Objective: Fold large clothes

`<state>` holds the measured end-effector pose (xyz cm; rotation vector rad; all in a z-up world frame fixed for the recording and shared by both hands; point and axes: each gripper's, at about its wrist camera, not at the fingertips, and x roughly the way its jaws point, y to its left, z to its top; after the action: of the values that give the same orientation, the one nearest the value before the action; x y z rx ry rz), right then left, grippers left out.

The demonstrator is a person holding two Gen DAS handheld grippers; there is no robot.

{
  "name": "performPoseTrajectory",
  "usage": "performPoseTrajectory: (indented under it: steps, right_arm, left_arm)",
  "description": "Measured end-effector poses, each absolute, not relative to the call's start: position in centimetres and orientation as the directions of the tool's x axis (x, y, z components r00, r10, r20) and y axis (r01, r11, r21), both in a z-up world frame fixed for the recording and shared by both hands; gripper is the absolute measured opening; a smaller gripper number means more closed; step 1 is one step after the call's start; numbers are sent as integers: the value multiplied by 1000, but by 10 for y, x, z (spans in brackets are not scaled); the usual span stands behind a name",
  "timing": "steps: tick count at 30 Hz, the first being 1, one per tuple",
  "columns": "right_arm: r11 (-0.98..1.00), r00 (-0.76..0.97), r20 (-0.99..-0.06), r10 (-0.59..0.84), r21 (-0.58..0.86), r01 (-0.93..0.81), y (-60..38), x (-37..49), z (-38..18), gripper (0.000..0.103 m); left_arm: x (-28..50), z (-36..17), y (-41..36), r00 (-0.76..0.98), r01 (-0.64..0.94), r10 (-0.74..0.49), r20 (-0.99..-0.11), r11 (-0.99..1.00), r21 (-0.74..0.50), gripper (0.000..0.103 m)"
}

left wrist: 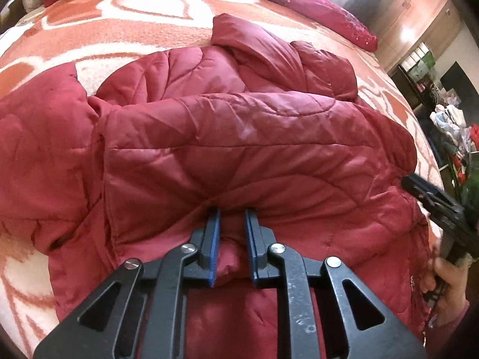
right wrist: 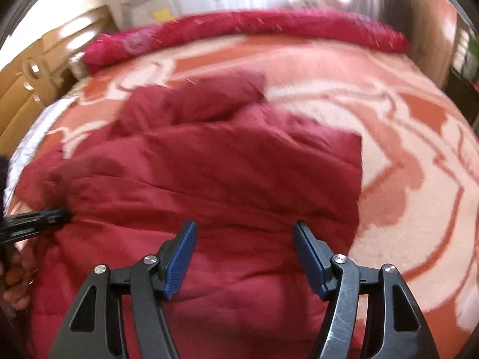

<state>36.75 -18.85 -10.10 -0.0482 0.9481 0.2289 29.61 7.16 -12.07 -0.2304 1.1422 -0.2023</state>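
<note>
A dark red quilted jacket [left wrist: 239,149] lies spread on the bed, its collar end toward the far side. My left gripper [left wrist: 232,214] is shut on a puffed fold of it at the near hem; fabric bulges between the blue pads [left wrist: 213,248]. In the right wrist view the same jacket [right wrist: 224,173] fills the middle, blurred. My right gripper [right wrist: 244,230] hovers open over the jacket's near right part with nothing between its fingers. It also shows in the left wrist view as a black shape [left wrist: 434,200] at the jacket's right edge, held by a hand [left wrist: 449,272]. The left gripper [right wrist: 39,218] shows at the left.
The bed carries an orange and cream patterned blanket [left wrist: 134,18] [right wrist: 404,179]. A long red pillow [left wrist: 329,9] [right wrist: 254,27] lies along its far edge. A wooden wardrobe [left wrist: 419,21] and cluttered shelves [left wrist: 449,113] stand to the right; wooden furniture [right wrist: 24,89] stands at the left.
</note>
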Motion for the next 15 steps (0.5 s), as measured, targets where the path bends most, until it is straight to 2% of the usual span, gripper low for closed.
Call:
performPoseTrajectory:
  steps: [5, 8, 15]
  right_arm:
    - [969, 464, -870, 168, 60, -239, -177, 373, -131, 68]
    - [970, 458, -866, 199, 106, -221, -183, 376, -138, 69]
    - [971, 460, -868, 188, 93, -222, -182, 376, -138, 69]
  left_arm:
    - [295, -121, 71, 409, 45, -284, -867, 956, -292, 15]
    - [294, -122, 73, 412, 55, -292, -863, 954, -296, 14]
    - [291, -115, 89, 408, 33, -345, -846, 931, -364, 10]
